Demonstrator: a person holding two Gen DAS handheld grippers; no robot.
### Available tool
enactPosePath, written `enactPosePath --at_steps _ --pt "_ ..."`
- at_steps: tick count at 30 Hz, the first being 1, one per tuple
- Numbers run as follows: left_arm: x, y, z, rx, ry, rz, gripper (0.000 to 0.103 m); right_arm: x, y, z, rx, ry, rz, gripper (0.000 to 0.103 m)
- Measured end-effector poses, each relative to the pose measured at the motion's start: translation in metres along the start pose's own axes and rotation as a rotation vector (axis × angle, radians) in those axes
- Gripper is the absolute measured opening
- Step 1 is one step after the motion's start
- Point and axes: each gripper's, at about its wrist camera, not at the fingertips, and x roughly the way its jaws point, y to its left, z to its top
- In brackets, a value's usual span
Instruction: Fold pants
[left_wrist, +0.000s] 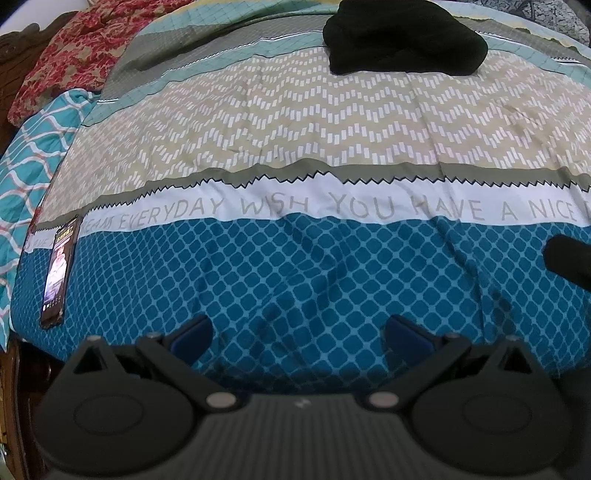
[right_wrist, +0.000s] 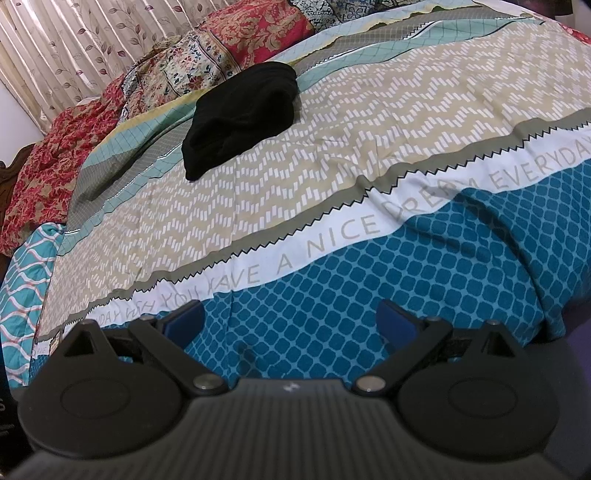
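Observation:
Black pants (left_wrist: 404, 38) lie bunched in a heap at the far side of the bed, also seen as the black pants (right_wrist: 242, 114) in the right wrist view at upper left. My left gripper (left_wrist: 297, 332) hovers open over the blue patterned near part of the bedspread, far from the pants, with nothing between its blue-padded fingers. My right gripper (right_wrist: 290, 317) is likewise open and empty above the blue band near the bed's front edge. A dark rounded shape (left_wrist: 569, 258) at the right edge of the left wrist view looks like part of the other gripper.
A patterned bedspread (left_wrist: 295, 147) with a white text band covers the bed. A phone (left_wrist: 59, 273) with a lit screen lies at the near left edge. Red floral cloth (right_wrist: 55, 155) and pillows (right_wrist: 207, 62) are piled at the far side, with a curtain (right_wrist: 74, 48) behind.

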Motion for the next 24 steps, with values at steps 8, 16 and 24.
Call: enactPosePath --at_steps 8,16,24 --pt "0.001 0.0 0.0 0.001 0.0 0.001 0.103 0.0 -0.001 -0.001 0.007 0.002 0.001 0.101" --pt "-0.005 0.0 0.001 0.003 -0.035 -0.006 0.103 -0.003 0.001 0.0 -0.018 -0.021 0.004 0.101" --pt "-0.01 -0.004 0.016 0.012 -0.072 -0.042 0.103 -0.012 0.006 0.009 -0.096 -0.139 -0.008 0.101"
